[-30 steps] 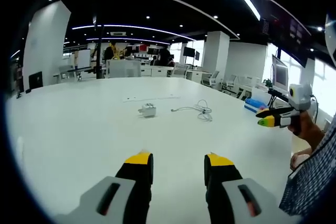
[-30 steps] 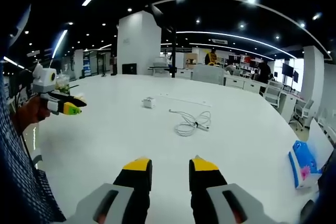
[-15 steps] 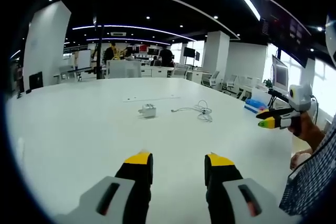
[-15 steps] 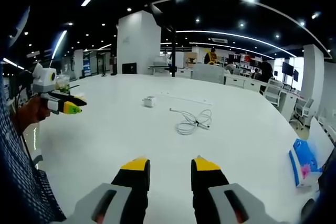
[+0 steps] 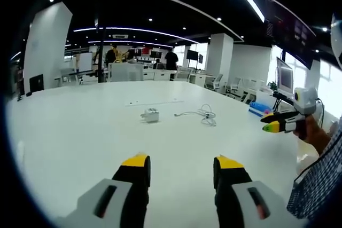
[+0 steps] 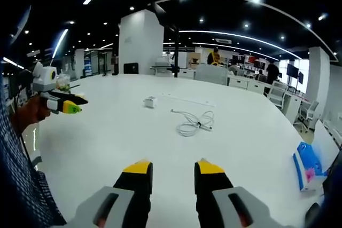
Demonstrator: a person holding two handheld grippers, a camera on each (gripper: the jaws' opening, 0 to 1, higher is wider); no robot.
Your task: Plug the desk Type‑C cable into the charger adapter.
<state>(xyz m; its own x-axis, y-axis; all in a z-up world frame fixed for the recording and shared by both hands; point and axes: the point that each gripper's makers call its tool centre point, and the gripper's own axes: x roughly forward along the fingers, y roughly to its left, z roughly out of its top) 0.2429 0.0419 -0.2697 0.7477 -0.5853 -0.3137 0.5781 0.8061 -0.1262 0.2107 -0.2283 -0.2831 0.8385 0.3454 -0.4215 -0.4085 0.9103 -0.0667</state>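
Note:
A small white charger adapter (image 5: 150,114) (image 6: 149,101) sits on the white table far ahead of both grippers. To its right lies a loosely coiled white Type-C cable (image 5: 203,115) (image 6: 193,123). My left gripper (image 5: 180,164) is open and empty, low over the near table. My right gripper (image 6: 172,167) is open too, nothing between its yellow-tipped fingers. Each gripper appears in the other's view, held by a hand: the right gripper (image 5: 273,124) at the right edge, the left gripper (image 6: 68,105) at the left edge.
A thin white strip (image 5: 153,100) lies beyond the adapter. A blue packet (image 6: 306,167) (image 5: 258,106) rests near the table's right edge. A checked sleeve (image 5: 315,185) shows at the side. Desks, monitors and people stand in the office behind.
My left gripper's jaws have spread a little wider. The right gripper's jaws opened slightly a moment ago. Adapter and cable have not moved.

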